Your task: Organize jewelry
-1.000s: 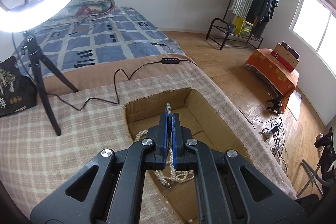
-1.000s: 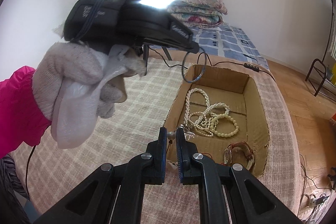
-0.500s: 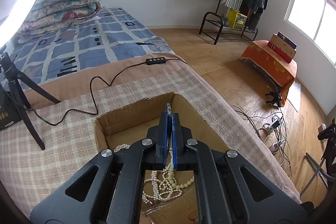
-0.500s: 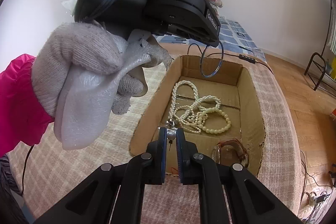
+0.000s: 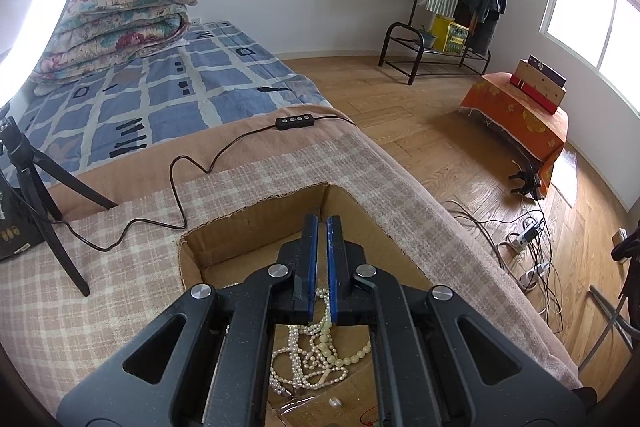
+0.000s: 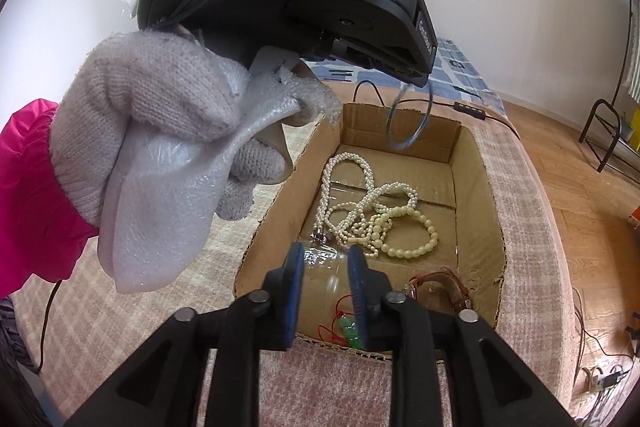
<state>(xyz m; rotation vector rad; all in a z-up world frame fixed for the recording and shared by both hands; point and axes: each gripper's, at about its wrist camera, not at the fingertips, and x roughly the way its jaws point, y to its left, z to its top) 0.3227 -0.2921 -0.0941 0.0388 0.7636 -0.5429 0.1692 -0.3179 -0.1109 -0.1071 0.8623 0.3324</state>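
Observation:
An open cardboard box (image 6: 400,143) sits sunk in the checked blanket and holds white pearl necklaces (image 6: 352,187), a cream bead bracelet (image 6: 412,231), a brown-strapped watch (image 6: 440,287) and a red cord with green beads (image 6: 348,327). My right gripper (image 6: 325,255) hangs over the box's near end; its jaws are opening with nothing pressed between them. A small pearl piece (image 6: 332,282) shows blurred below the gap. My left gripper (image 5: 320,223) is above the box's far end, shut on a thin ring bangle (image 6: 410,119) that dangles from its tips.
A gloved hand (image 6: 160,115) with a pink sleeve carries the left gripper close on the left. A tripod (image 5: 44,211) and a black cable (image 5: 176,187) lie on the blanket behind the box (image 5: 248,211). The blanket edge drops to the wooden floor (image 5: 440,131) on the right.
The right gripper's jaws have parted and let go of the small pearl piece they pinched. The left gripper has shifted across toward the box's far end, still carrying the bangle.

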